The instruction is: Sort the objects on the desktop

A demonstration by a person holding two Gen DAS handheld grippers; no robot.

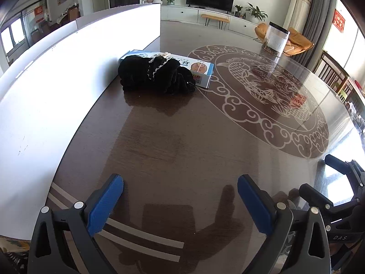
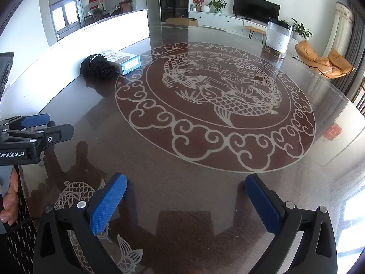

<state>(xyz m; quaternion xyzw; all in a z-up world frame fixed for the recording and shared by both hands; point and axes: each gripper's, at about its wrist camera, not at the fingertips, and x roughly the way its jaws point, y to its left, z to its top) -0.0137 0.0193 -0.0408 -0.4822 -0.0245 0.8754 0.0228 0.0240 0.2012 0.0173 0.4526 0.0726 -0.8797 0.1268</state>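
A black velvet scrunchie-like bundle with a pearl trim (image 1: 155, 74) (image 2: 98, 68) lies on the dark glass-topped table (image 1: 182, 137) (image 2: 159, 171), leaning on a blue and white box (image 1: 200, 68) (image 2: 124, 61). A tall clear jar with a black lid (image 1: 275, 38) (image 2: 277, 37) stands at the far right. My left gripper (image 1: 180, 182) is open, well short of the bundle, with nothing between its blue pads. My right gripper (image 2: 186, 182) is open too, over bare table. The left gripper (image 2: 45, 125) shows at the left edge of the right wrist view.
A long white panel (image 1: 68, 80) (image 2: 102, 36) runs along the table's left side, right behind the bundle and box. A fish-and-cloud pattern (image 2: 214, 105) covers the table's middle. A hand (image 2: 9, 196) holds the left gripper's handle. Chairs stand beyond the right edge (image 1: 330, 73).
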